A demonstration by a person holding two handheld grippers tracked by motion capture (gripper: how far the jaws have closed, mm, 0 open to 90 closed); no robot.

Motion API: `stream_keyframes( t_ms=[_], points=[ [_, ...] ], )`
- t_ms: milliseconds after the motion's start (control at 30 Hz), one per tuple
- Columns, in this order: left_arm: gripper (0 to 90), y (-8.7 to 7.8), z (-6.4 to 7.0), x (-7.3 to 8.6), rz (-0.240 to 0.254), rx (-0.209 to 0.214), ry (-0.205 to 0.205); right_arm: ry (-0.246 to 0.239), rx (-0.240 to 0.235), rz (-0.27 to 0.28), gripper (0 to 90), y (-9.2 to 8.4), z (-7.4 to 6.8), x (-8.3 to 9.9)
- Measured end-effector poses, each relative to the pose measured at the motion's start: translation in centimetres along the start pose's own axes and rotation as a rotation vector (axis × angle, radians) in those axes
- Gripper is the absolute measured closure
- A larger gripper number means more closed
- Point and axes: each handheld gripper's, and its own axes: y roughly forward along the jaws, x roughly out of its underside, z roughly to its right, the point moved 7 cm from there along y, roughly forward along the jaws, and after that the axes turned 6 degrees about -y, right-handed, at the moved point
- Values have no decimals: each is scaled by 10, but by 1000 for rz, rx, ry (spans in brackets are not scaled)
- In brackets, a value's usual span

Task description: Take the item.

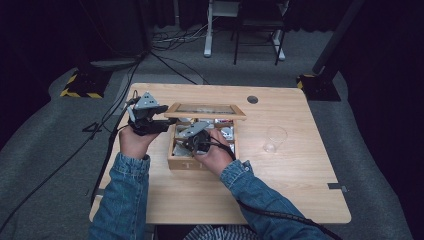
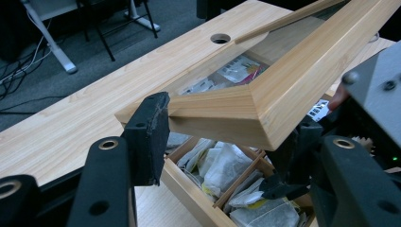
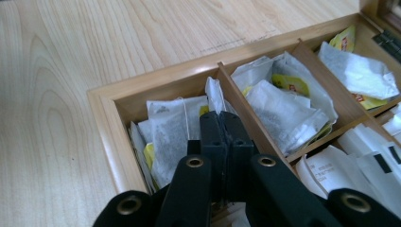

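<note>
A wooden tea box (image 1: 186, 163) stands at the table's middle, its compartments full of paper tea bags (image 3: 283, 111). My left gripper (image 1: 164, 121) is shut on the left corner of the glass-paned lid (image 1: 205, 117) and holds it tilted up over the box. In the left gripper view the lid's frame (image 2: 283, 94) sits between the pads (image 2: 151, 135). My right gripper (image 1: 192, 137) reaches down into the box's near left compartment. Its jaws (image 3: 221, 118) are pressed together, with the edge of a white tea bag (image 3: 213, 94) standing up between their tips.
A clear glass cup (image 1: 275, 139) stands to the right of the box. A round cable hole (image 1: 252, 99) lies near the table's far edge. Bare tabletop (image 1: 300, 185) stretches to the front and right. Cables trail off the left edge onto the floor.
</note>
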Motion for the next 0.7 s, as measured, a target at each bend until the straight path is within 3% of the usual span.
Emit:
stream_keyframes(
  t_ms=[267, 700],
  points=[
    [452, 0, 0, 0, 0, 0, 0, -5, 15, 39, 900, -13, 0, -7],
    [452, 0, 0, 0, 1, 0, -1, -9, 39, 98, 900, -48, 2, -15]
  ],
)
